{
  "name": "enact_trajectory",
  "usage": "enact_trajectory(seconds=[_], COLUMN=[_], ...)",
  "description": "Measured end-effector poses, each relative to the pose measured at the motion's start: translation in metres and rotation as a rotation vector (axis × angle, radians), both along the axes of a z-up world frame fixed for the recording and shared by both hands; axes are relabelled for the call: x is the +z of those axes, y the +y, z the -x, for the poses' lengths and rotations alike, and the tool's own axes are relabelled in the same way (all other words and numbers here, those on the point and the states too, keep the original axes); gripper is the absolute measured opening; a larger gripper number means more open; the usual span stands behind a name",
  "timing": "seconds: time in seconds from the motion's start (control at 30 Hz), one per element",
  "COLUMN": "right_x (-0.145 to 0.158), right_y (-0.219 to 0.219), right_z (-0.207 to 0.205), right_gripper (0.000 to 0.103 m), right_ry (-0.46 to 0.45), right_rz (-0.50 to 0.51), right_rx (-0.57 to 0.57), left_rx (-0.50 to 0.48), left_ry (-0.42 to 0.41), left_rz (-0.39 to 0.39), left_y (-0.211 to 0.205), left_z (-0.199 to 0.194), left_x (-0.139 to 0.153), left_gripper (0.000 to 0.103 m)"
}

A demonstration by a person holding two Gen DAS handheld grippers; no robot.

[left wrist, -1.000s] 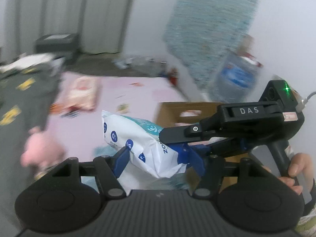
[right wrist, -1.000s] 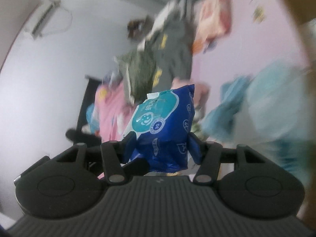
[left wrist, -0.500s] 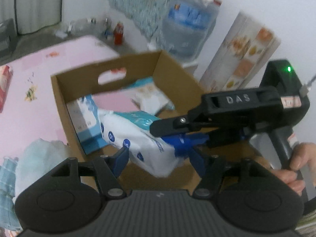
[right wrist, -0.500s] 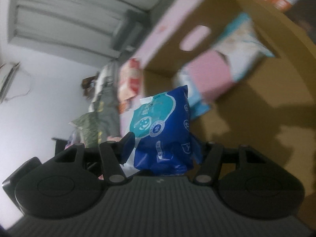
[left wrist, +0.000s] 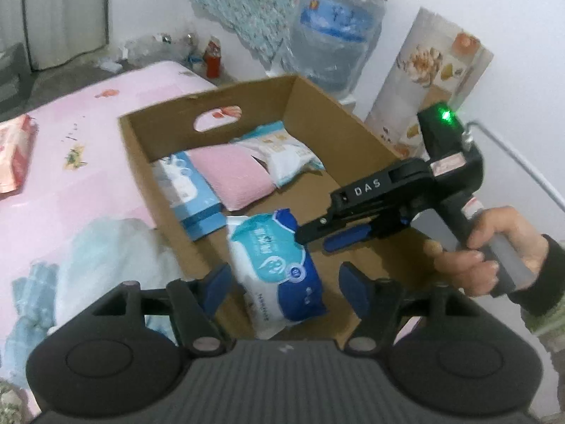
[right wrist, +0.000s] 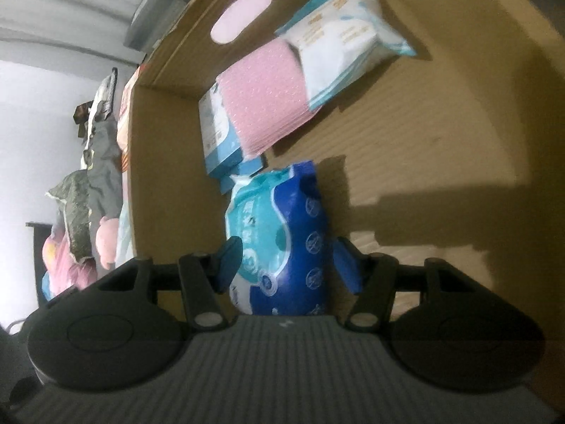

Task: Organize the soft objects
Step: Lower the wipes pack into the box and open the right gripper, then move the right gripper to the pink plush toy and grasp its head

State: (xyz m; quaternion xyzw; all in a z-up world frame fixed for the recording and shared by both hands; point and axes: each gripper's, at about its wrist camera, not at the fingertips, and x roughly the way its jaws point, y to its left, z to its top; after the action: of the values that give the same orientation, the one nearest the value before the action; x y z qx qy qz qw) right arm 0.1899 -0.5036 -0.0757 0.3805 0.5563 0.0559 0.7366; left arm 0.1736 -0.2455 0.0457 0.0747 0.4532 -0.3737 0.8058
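Left-wrist view first, from the far left edge: a red-and-white packet [left wrist: 14, 155] lying on the pink sheet [left wrist: 88, 183], then a heap of pale blue cloth [left wrist: 106, 254] at lower left, right up against the cardboard box [left wrist: 261, 102]. Along the back of the box, left to right: a blue-and-white pack [left wrist: 187, 194], a pink cushion-ish thing [left wrist: 233, 176], a white pouch [left wrist: 282, 155] overlapping the pink one. Nearer the camera, on the box floor at centre frame, the blue wipes pack [left wrist: 279, 265], teal label up. Sitting between the fingers of the left gripper [left wrist: 284, 279] but not pinched: jaws spread, just eased a bit wider, left pad about touching the pack, clear gap at the right pad. Coming in from the right side of the frame, the right gripper [left wrist: 310, 242], tips at the pack's upper right edge, handle wrapped in a hand [left wrist: 494, 247] with a dark cuff. Upper right, behind all that, a big water jug [left wrist: 335, 35] against the white wall.

Right-wrist view, same sweep: grey and green clothes [right wrist: 95, 176] plus something pink and plush [right wrist: 106, 243] at the left edge, then the box's side wall, then the same pack at lower centre, clamped between the right gripper's blue pads, both snug against its sides as far as the dim light lets on. Off to the right, just bare cardboard floor in shadow
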Motion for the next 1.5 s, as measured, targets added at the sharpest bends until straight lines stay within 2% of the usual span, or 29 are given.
enact_trajectory(seconds=[0.17,0.23,0.3,0.57,0.9,1.07,1.27,1.5], right_x=[-0.015,-0.018,-0.018,-0.001,-0.006,-0.006,0.019,0.076], right_y=[0.009,0.017,0.026,0.063,0.071,0.065,0.057,0.071], right_z=[-0.003,-0.008,-0.012,-0.027,-0.041,-0.037,-0.025,-0.012], right_gripper=[0.058,0.054,0.051,0.048,0.051,0.052,0.064,0.072], right_ry=[0.042,0.044,0.025,-0.047,-0.053,-0.052,-0.108,-0.242], right_rz=[0.016,0.022,0.029,0.155,0.156,0.133,0.153,0.219], right_rx=[0.022,0.039,0.063,0.209,0.167,0.12,0.079,0.093], left_rx=[0.061,0.098,0.137,0.255,0.364,0.395,0.442,0.532], left_ry=[-0.017,-0.024,-0.026,-0.01,0.003,-0.032,-0.08,-0.15], left_rz=[0.031,0.03,0.039,0.083,0.098,0.076,0.047,0.025], left_y=[0.043,0.059,0.076,0.124,0.161,0.171,0.187,0.217], left_z=[0.007,0.01,0.011,0.012,0.013,0.019,0.028,0.039], left_x=[0.002,0.001,0.0,-0.011,-0.033,-0.037,-0.037,-0.032], left_gripper=[0.073,0.073,0.073,0.073,0.073,0.073,0.073,0.074])
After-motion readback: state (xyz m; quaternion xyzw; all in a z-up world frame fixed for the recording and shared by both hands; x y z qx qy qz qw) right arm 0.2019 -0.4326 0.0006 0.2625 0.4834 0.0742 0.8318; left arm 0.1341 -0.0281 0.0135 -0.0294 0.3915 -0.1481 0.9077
